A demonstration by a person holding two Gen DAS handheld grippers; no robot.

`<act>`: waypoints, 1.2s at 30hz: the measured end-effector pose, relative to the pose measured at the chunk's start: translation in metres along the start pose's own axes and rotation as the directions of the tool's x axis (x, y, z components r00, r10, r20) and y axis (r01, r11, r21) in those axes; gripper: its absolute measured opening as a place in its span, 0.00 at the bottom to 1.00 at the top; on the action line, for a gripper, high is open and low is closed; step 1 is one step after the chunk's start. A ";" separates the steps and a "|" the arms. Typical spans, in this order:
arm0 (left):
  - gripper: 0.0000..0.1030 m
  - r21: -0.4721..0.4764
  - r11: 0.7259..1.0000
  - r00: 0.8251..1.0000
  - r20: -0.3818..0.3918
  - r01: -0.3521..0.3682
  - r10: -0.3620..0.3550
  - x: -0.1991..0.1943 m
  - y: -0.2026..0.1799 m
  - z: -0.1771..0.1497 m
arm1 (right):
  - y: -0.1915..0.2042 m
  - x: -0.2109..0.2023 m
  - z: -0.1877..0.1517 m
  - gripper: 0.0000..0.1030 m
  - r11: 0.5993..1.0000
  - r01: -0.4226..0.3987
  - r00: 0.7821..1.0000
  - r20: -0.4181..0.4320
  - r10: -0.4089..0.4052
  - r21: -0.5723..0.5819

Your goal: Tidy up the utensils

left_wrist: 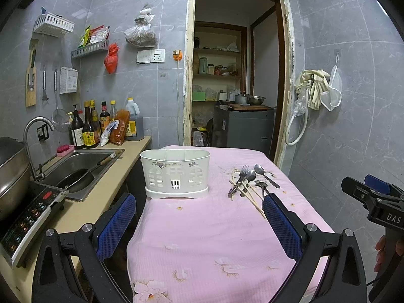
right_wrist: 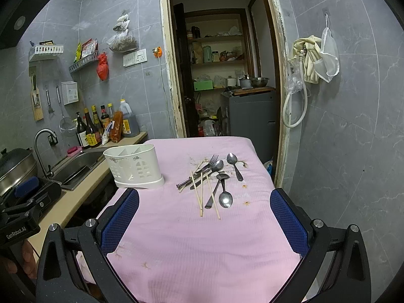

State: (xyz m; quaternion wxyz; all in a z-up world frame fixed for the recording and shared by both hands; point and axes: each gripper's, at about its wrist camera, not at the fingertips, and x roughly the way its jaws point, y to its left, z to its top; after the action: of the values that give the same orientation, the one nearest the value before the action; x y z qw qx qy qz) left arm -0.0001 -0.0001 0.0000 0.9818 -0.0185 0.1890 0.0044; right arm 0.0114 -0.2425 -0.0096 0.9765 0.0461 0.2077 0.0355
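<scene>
A white plastic utensil holder (left_wrist: 175, 174) (right_wrist: 133, 166) with divided compartments stands empty on the pink tablecloth (left_wrist: 202, 240) (right_wrist: 202, 247). To its right lies a loose pile of utensils (left_wrist: 250, 180) (right_wrist: 212, 179): a fork (right_wrist: 210, 162), several metal spoons (right_wrist: 225, 197) and wooden chopsticks (right_wrist: 200, 199). My left gripper (left_wrist: 199, 210) is open and empty above the near part of the table, in front of the holder. My right gripper (right_wrist: 204, 205) is open and empty, hovering short of the pile.
A counter on the left carries a sink (left_wrist: 80, 166) with a pan, sauce bottles (left_wrist: 88, 126) and an induction cooker (left_wrist: 27, 224) with a wok. A doorway (left_wrist: 237, 75) opens behind the table. The right wall (left_wrist: 353, 126) is close to the table edge.
</scene>
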 end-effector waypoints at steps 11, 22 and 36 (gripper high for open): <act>0.99 0.001 1.000 1.000 0.000 0.000 0.000 0.000 0.000 0.000 | 0.004 -0.002 -0.002 0.99 1.000 -0.003 1.000 -0.003 0.003 0.000; 0.99 0.003 1.000 1.000 0.002 -0.001 0.001 0.000 0.000 0.000 | 0.000 -0.002 -0.001 0.99 1.000 -0.005 1.000 -0.005 0.005 0.002; 0.99 0.005 1.000 1.000 0.002 -0.002 0.002 0.000 0.000 0.000 | -0.002 -0.001 -0.001 0.99 1.000 -0.006 1.000 -0.006 0.006 0.005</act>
State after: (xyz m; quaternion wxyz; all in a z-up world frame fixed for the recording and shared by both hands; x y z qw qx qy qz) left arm -0.0002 0.0002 0.0000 0.9820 -0.0160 0.1883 0.0048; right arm 0.0098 -0.2448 -0.0103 0.9756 0.0488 0.2106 0.0378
